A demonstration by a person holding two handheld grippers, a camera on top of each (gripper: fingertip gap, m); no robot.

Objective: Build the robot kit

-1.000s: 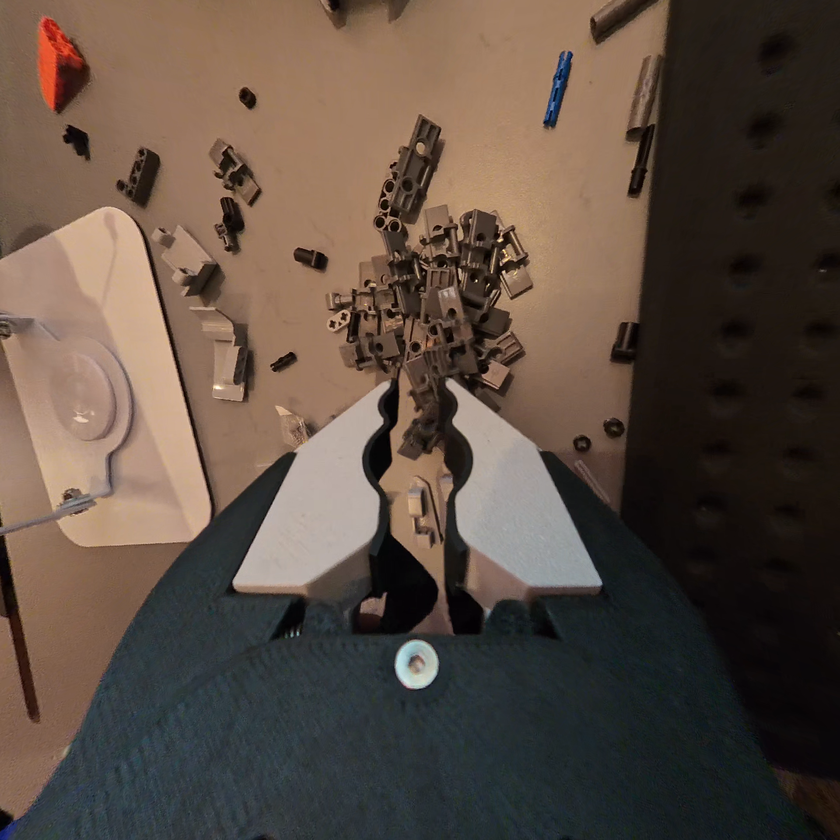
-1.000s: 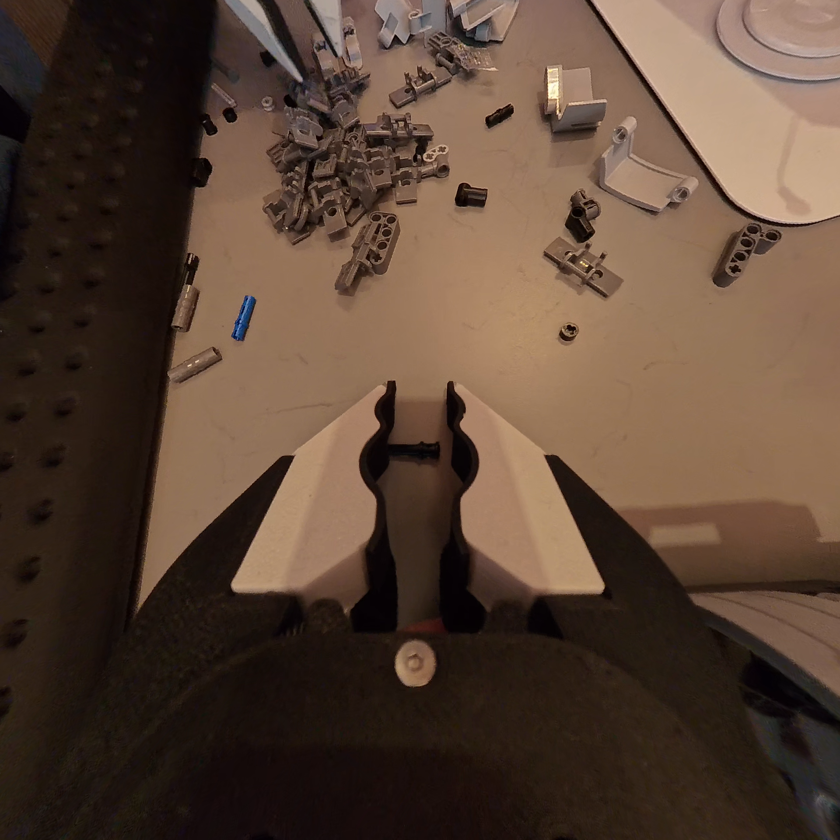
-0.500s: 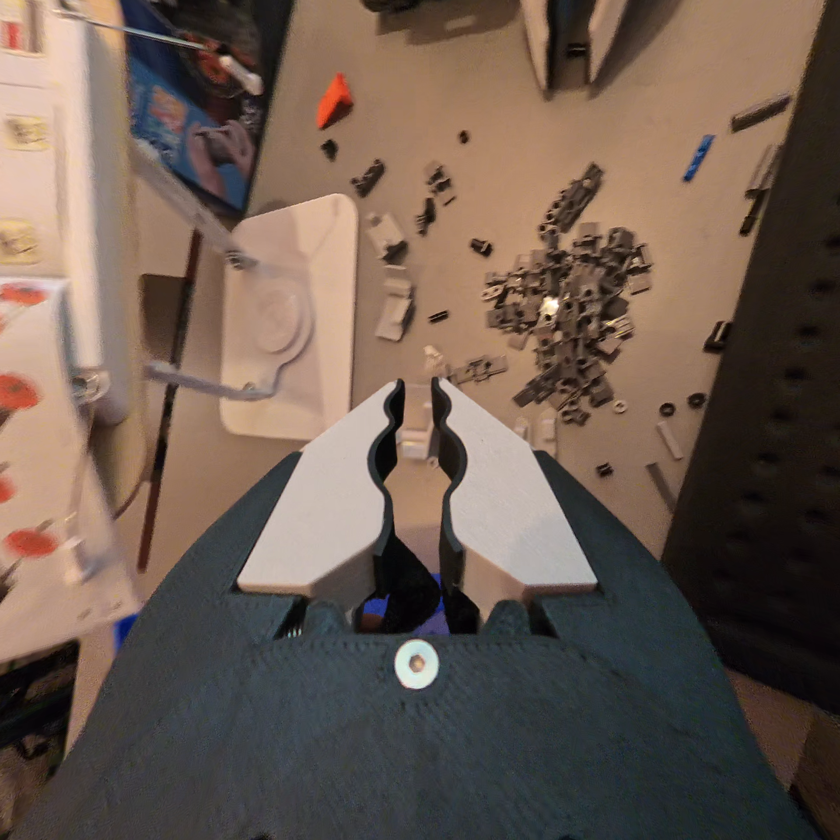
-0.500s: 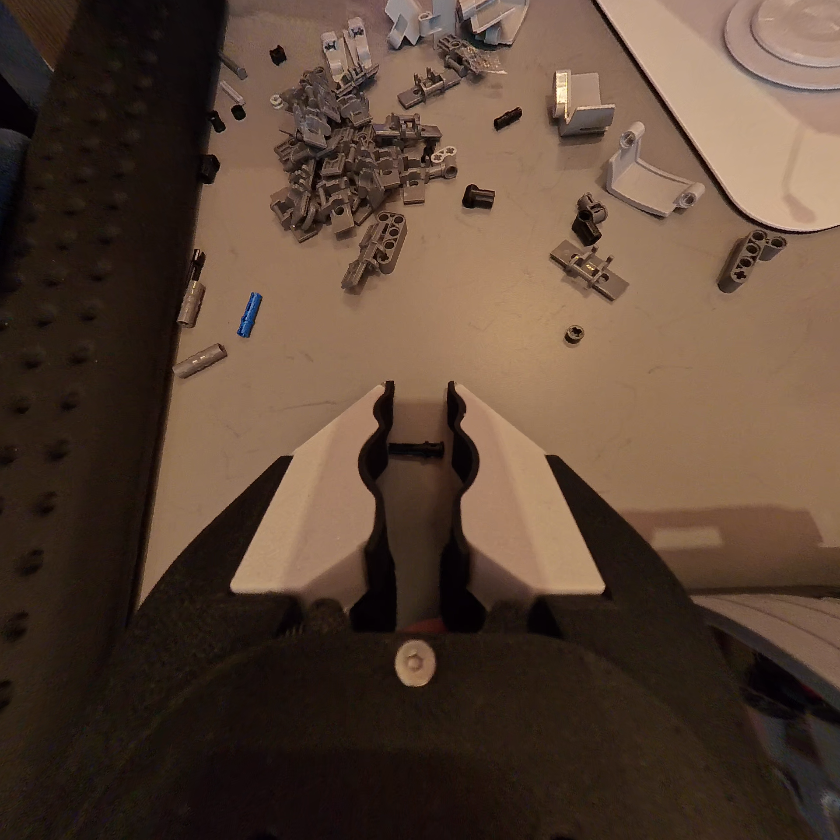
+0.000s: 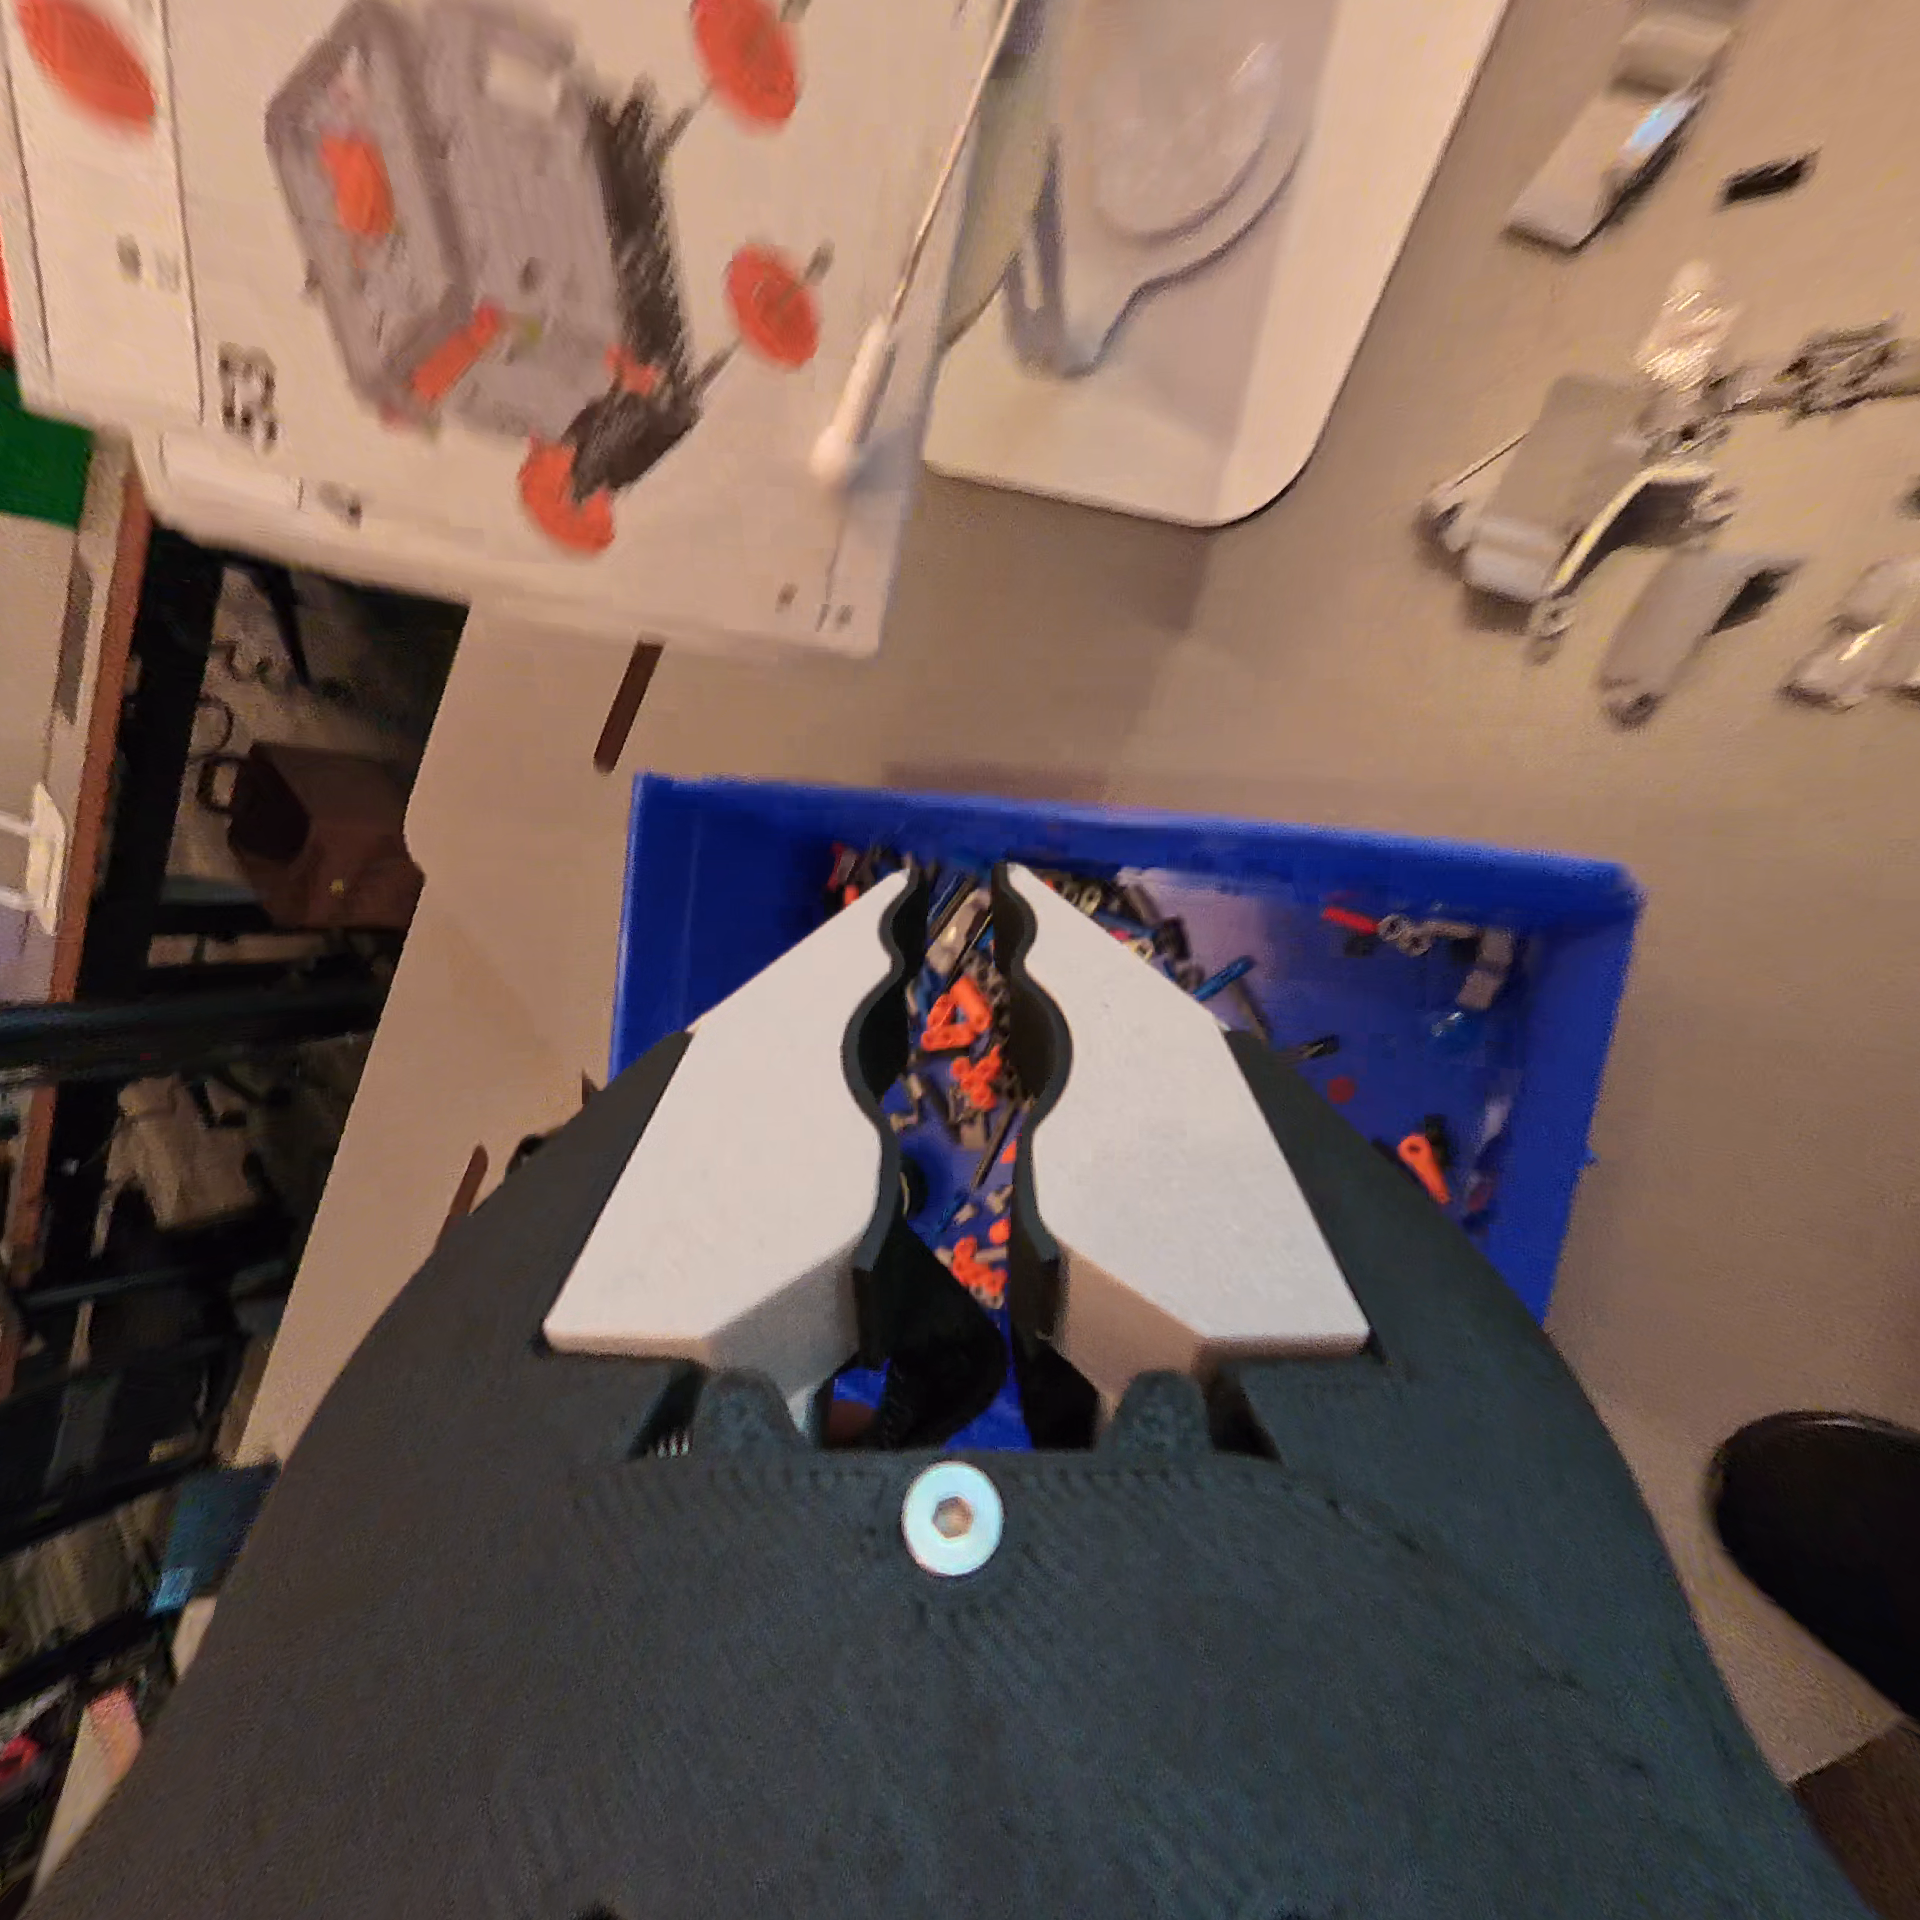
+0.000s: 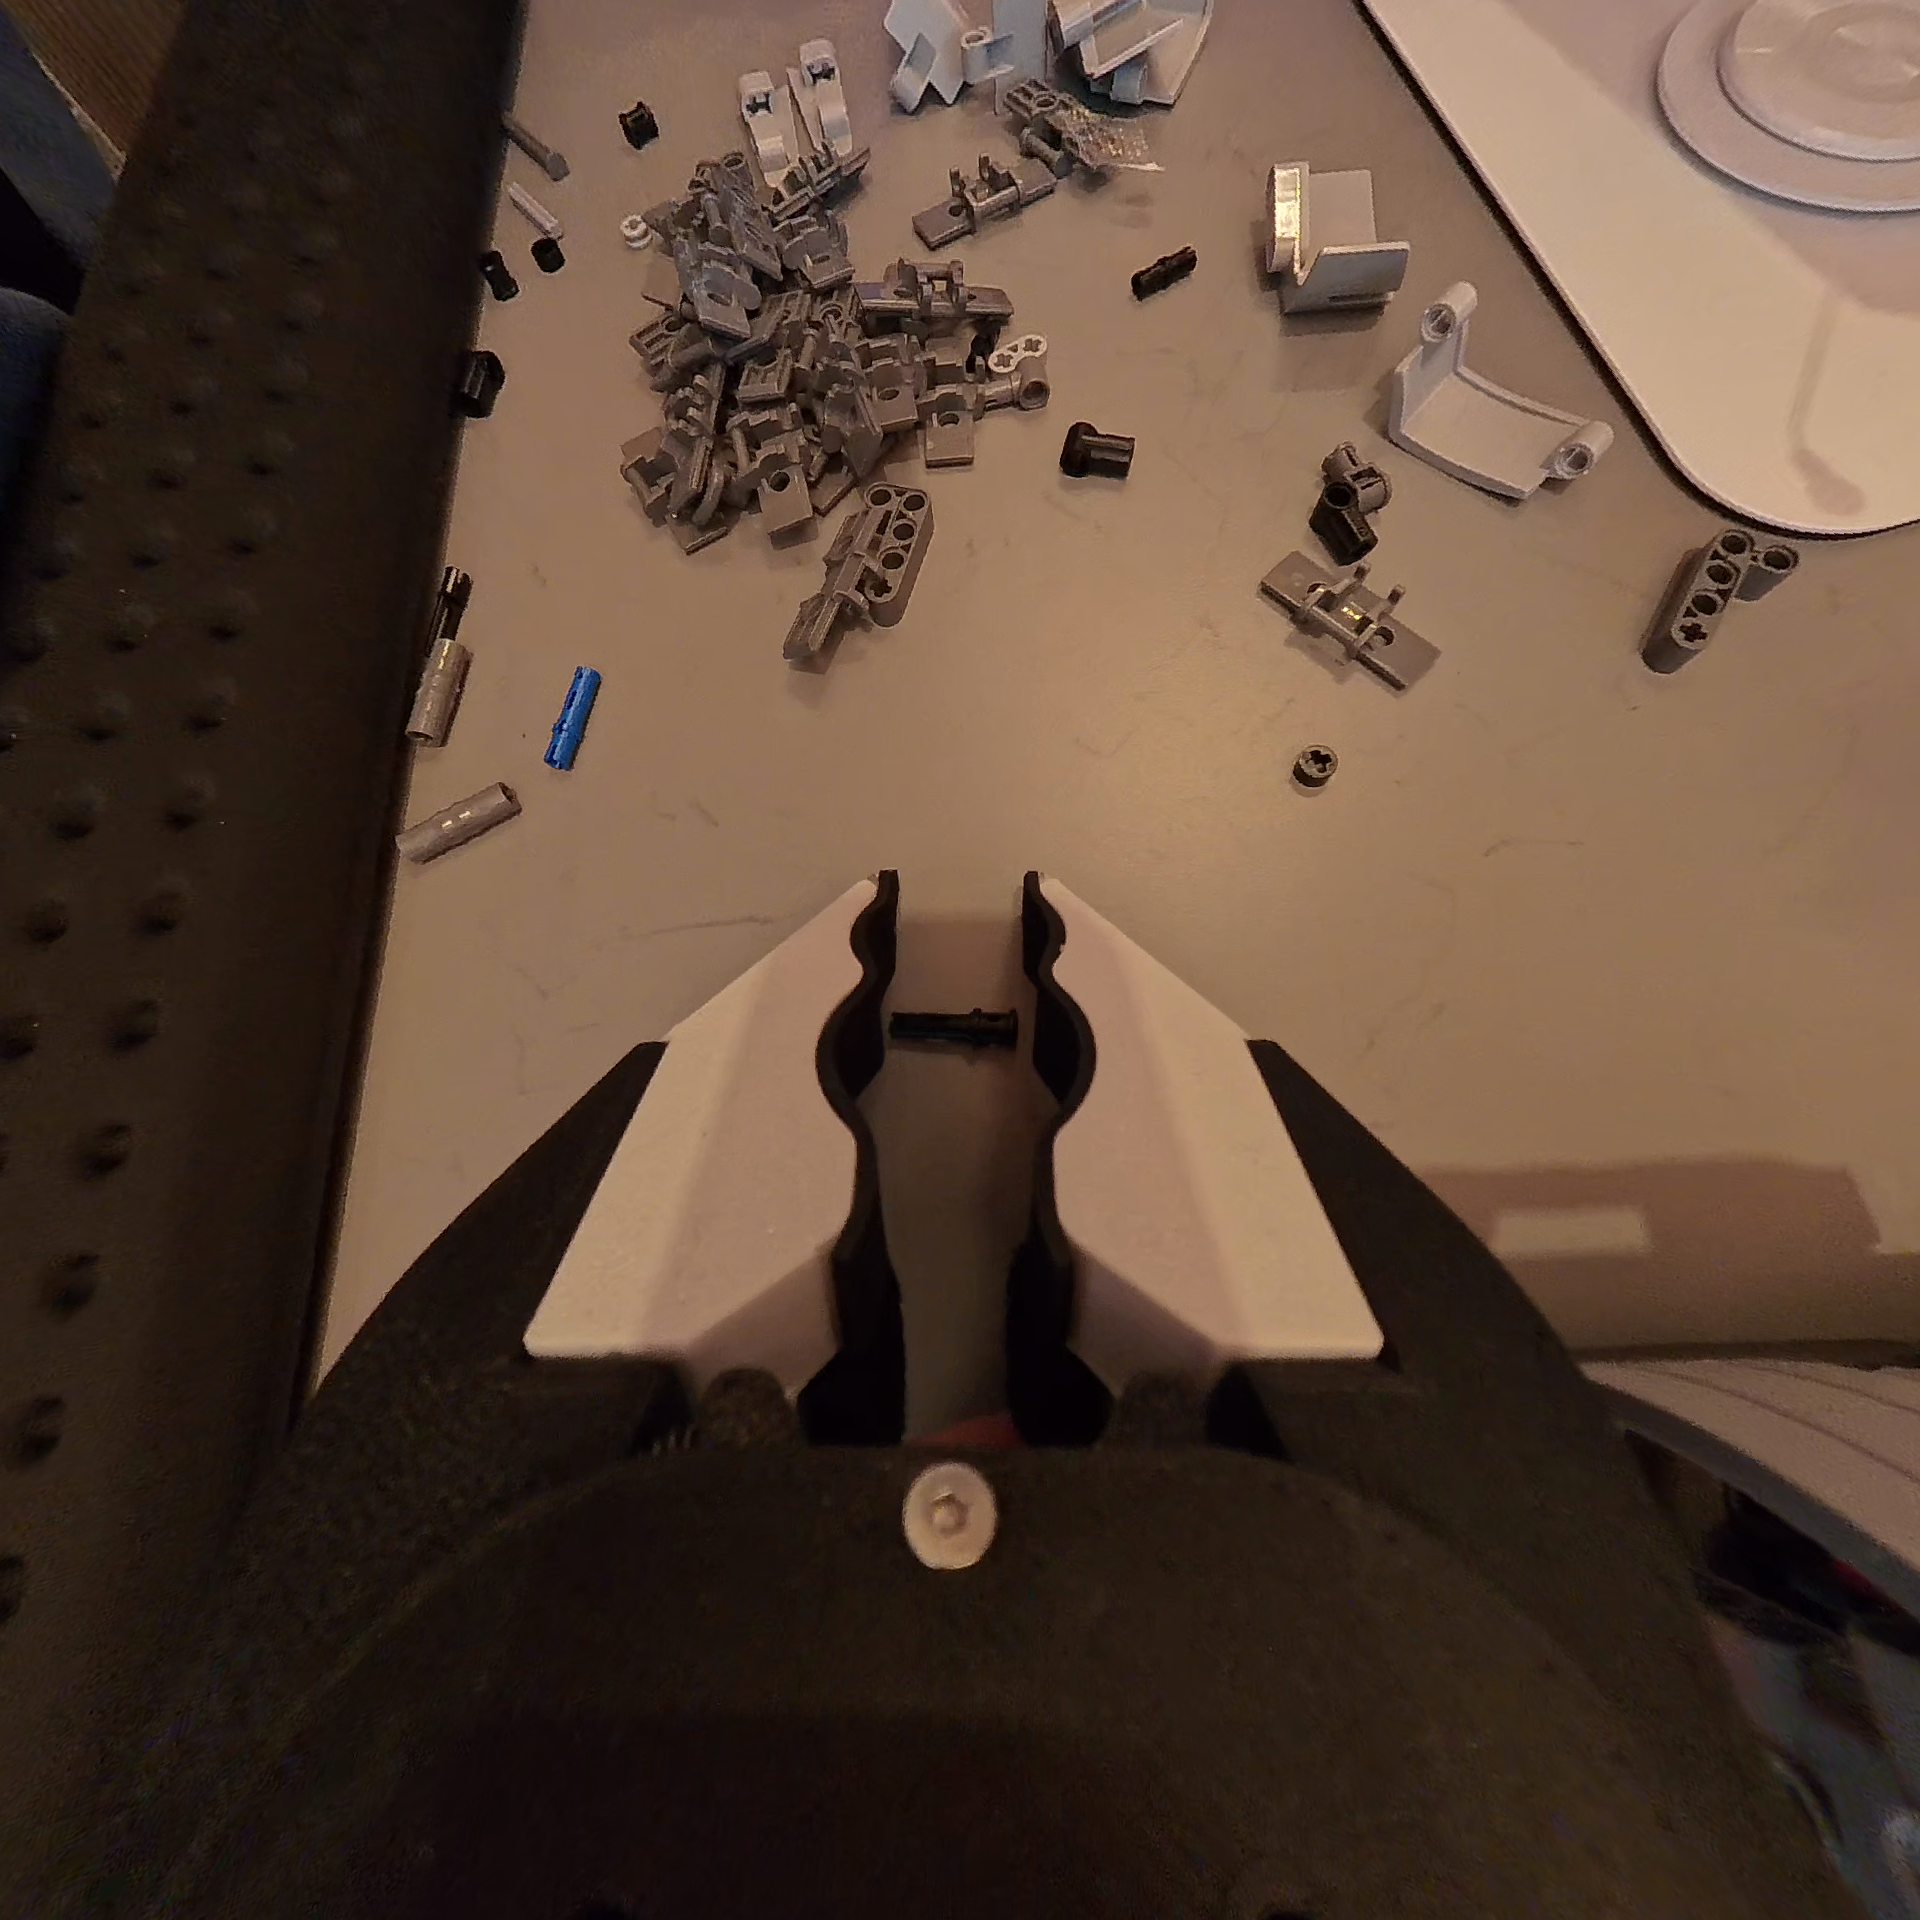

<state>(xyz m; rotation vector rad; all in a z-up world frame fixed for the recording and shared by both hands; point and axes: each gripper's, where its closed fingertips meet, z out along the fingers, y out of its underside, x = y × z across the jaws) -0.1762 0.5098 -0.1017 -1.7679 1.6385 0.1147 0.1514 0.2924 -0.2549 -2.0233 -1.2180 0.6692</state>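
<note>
My left gripper (image 5: 956, 883) hangs over a blue bin (image 5: 1143, 821) that holds several small orange, black and grey parts. Its jaws are almost closed, and a small grey piece (image 5: 961, 930) shows between the tips. My right gripper (image 6: 958, 883) is above the bare grey table. It holds a short black pin (image 6: 956, 1023) crosswise between its pads. A pile of dark grey pieces (image 6: 810, 384) lies well ahead of it and to the left.
A black perforated board (image 6: 208, 623) runs along the left of the right wrist view. A blue pin (image 6: 572, 717) and grey tubes lie beside it. A white base plate (image 6: 1662, 260) is at the far right. A printed building sheet (image 5: 416, 260) and light grey parts (image 5: 1558, 499) lie beyond the bin. Across from one pair of fingers to the other is roughly 45 cm.
My left gripper has lifted out of the grey pile, narrowed its jaws and swung left and back until it is over the blue bin. The right gripper has barely moved and the pin is still between its pads.
</note>
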